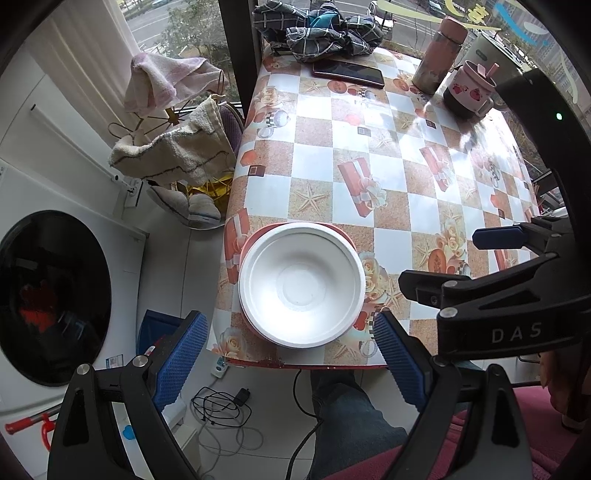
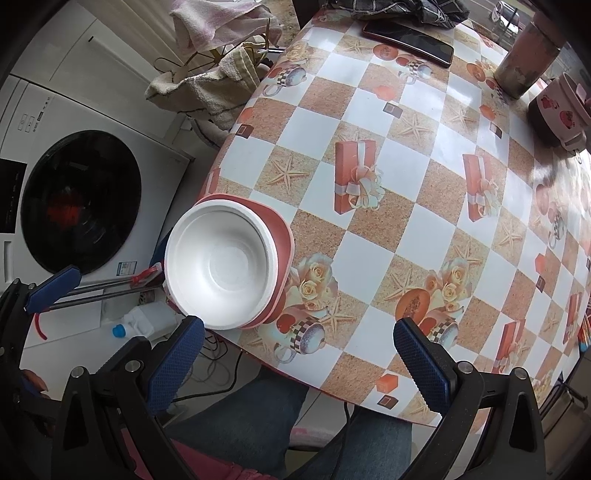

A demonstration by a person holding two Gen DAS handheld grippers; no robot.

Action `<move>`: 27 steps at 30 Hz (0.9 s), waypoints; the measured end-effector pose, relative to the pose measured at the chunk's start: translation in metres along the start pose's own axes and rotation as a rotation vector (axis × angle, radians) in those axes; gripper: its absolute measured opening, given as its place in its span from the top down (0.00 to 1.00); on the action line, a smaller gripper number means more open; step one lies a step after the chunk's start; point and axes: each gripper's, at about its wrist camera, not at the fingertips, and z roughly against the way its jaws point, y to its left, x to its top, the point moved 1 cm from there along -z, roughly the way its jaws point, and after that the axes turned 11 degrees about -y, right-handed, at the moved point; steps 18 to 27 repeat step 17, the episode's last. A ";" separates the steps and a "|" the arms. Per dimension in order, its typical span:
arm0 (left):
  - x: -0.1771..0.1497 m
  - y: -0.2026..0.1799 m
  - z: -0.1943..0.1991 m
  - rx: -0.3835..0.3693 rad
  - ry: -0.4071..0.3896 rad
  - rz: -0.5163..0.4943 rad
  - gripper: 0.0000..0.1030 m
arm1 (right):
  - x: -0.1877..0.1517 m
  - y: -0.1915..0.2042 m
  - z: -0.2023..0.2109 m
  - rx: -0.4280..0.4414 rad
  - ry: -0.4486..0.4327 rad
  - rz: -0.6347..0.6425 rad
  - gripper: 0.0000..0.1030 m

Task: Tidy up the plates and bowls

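Far left in the left wrist view: washing machine [image 1: 55,295] with dark round door, red shape dim behind the glass. Next to it, drying rack [image 1: 173,122] draped with a pink towel and a striped cream one, grey slippers [image 1: 188,206] on the floor beneath. Lower down, a tangle of cables [image 1: 221,406] on pale tiles. Left gripper [image 1: 288,354] pointing straight down, blue ribbed pads spread wide, released, nothing between them; left pad over the floor, right pad over the table's near edge. White foam bowl [image 1: 301,284] just ahead of those pads, sitting inside a pink plate [image 1: 255,236], both at the near left corner of the table [image 1: 369,155], which wears a checked cloth of starfish and gift boxes. Denim-clad leg [image 1: 347,424] below the table edge. Farther back, crumpled dark checked cloth [image 1: 317,33], then a black phone [image 1: 349,72] lying flat, then a tall pink-capped flask [image 1: 439,55] and a pink printed mug [image 1: 467,90], near one another. At far right, right gripper [image 1: 439,262], black body lettered DAS, fingers apart. In the right wrist view, right gripper [image 2: 299,343] likewise unclenched and empty, left pad just beside the bowl's near rim, seemingly not touching, though hard to judge from this angle; right pad over bare cloth well clear of the bowl.
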 end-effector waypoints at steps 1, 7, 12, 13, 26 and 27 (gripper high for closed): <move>0.000 -0.001 0.000 0.001 0.001 0.001 0.09 | 0.000 -0.001 0.001 0.000 -0.002 -0.007 0.00; -0.003 0.001 -0.003 0.010 0.016 0.009 0.09 | 0.000 -0.001 0.000 0.004 -0.005 -0.021 0.00; -0.004 0.006 -0.004 0.016 0.025 0.029 0.09 | 0.000 0.002 -0.002 0.012 -0.006 -0.015 0.00; -0.005 0.008 -0.003 -0.003 0.017 0.043 0.09 | 0.000 0.003 -0.003 0.015 -0.003 -0.013 0.00; -0.005 0.016 -0.003 -0.066 0.022 0.102 0.09 | 0.001 0.002 -0.006 0.037 -0.001 -0.029 0.00; -0.005 0.016 -0.003 -0.066 0.022 0.102 0.09 | 0.001 0.002 -0.006 0.037 -0.001 -0.029 0.00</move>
